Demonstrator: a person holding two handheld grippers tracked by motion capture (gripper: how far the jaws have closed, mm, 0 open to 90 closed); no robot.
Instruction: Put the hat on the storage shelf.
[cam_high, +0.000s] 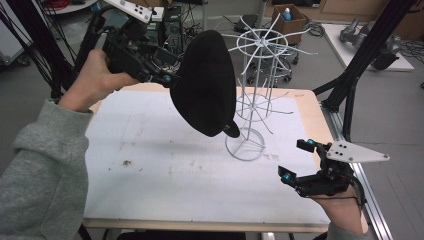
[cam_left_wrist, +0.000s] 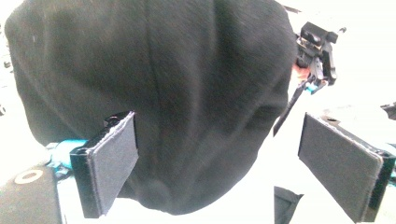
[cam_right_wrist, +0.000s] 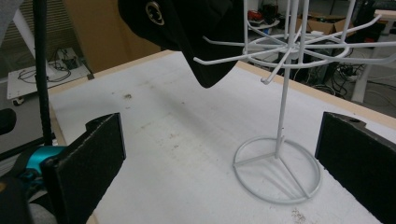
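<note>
You are working over a table (cam_high: 150, 165) covered by a white, scuffed mat, and that broad bare surface is giving both hands room to move around the one tall fixture on it. That fixture is the white wire rack (cam_high: 255, 90), standing on its ring base toward the far right of the mat, with hooked arms fanning out from its upper rings; it is sitting where either hand can reach it.

The black cap (cam_high: 206, 82) is hanging in the air just to the left of the rack's upper arms, well above the mat. My guess is that you are bringing it in to hang on one of those hooks, since its lower edge is already beside the wire arms in the right gripper view.

Your left gripper (cam_high: 167, 77) is raised at the cap's left edge. In the left gripper view its jaws are standing wide apart with the fabric between and beyond them, so I cannot tell whether it is actually pinching the cap or how the cap is being carried.

Your right gripper (cam_high: 296, 161) is resting low near the table's near right corner, jaws spread and empty, facing the rack's base, probably waiting to steady it.
</note>
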